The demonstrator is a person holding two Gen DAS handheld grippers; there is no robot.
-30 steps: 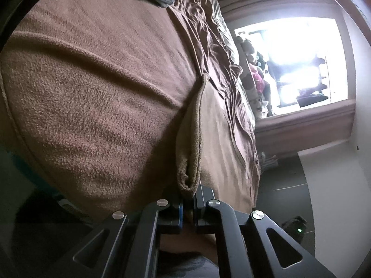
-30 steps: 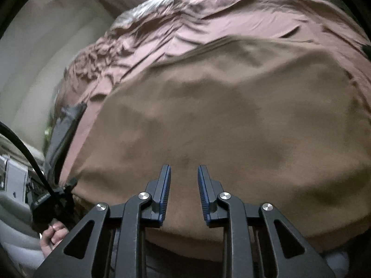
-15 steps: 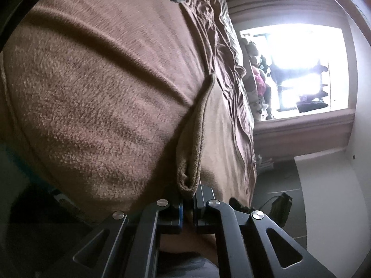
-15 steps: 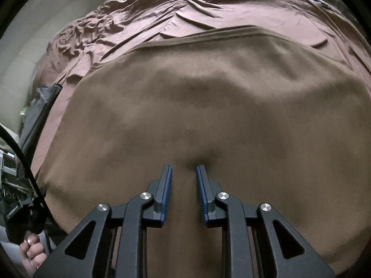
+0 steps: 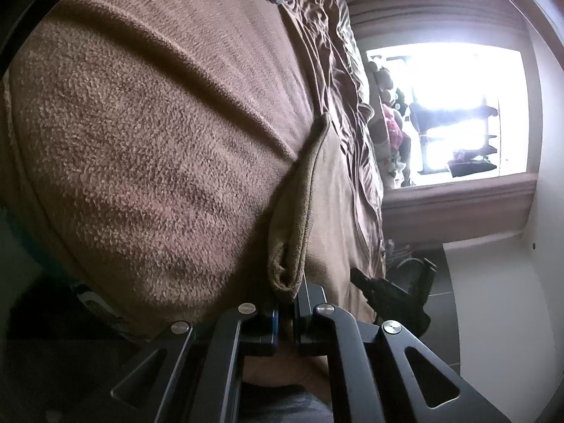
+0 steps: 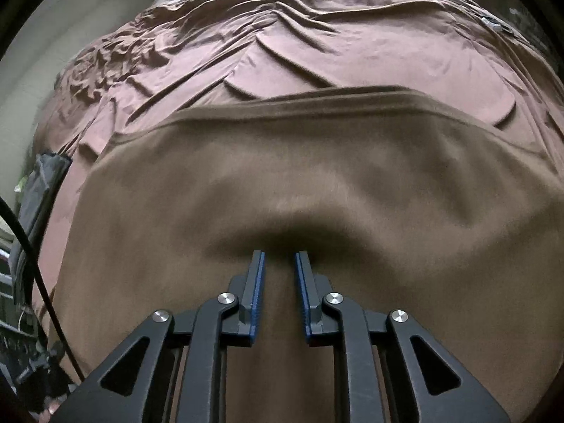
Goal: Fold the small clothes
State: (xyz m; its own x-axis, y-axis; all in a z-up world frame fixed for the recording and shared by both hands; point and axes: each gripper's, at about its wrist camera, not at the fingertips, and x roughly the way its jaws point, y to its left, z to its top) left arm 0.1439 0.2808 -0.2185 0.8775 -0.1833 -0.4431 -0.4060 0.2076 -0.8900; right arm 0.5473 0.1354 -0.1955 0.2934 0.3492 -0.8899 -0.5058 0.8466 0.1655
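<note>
Right gripper pressing into the brown cloth while the left pinches its edge

The brown garment [image 6: 317, 176] lies spread on the bed [image 6: 317, 42], its long edge running across ahead of the right gripper [image 6: 280, 257], whose jaws stand apart, tips dimpling the fabric and holding nothing. The left gripper [image 5: 286, 299] is clamped on a bunched fold of the garment [image 5: 292, 218] at its side edge. Judging by this, the fold turns on the crease line the right tips mark.

The right gripper [image 6: 279, 259] has come down and pressed its tips into the brown cloth [image 6: 352, 183], denting it. More wrinkled bedsheet [image 6: 282, 35] now shows beyond the cloth's far edge.
</note>
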